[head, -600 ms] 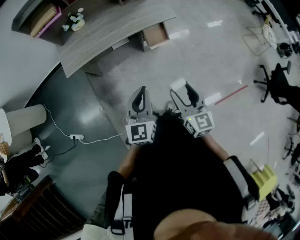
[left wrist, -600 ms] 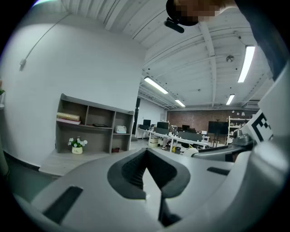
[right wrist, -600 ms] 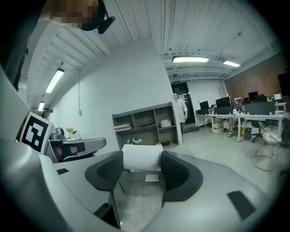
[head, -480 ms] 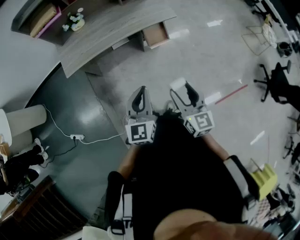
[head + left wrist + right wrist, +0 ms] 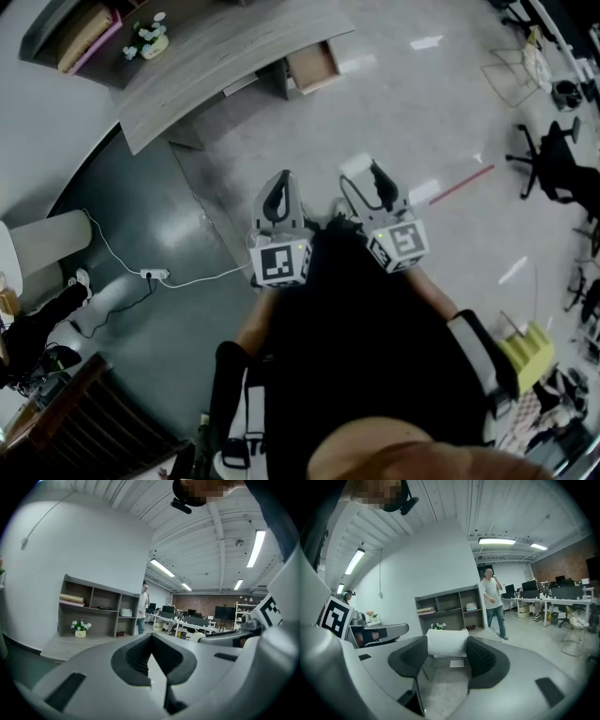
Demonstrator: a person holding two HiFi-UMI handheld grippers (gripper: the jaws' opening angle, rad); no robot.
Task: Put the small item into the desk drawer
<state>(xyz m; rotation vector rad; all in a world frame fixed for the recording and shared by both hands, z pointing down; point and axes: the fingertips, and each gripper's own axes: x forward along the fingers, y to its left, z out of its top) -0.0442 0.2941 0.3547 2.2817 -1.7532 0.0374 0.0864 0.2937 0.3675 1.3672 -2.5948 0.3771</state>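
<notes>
Right tool (image 5: 447, 660), jaws wide, clamps a small white item (image 5: 446, 642) between its pads; left tool (image 5: 151, 656), jaws together, carries nothing. Both hang above the floor (image 5: 422, 112), well apart from the wooden desk (image 5: 234, 47), whose drawer (image 5: 312, 67) stands open.

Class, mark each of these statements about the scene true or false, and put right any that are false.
1. The right gripper holds a small white item between its jaws. True.
2. The left gripper has its jaws wide apart. False: they are together, with nothing between them.
3. The desk drawer is pushed shut. False: it stands pulled open.
4. A pot of flowers stands on the desk. True.
5. Both grippers hang over the desk. False: they are over the floor, away from the desk.
</notes>
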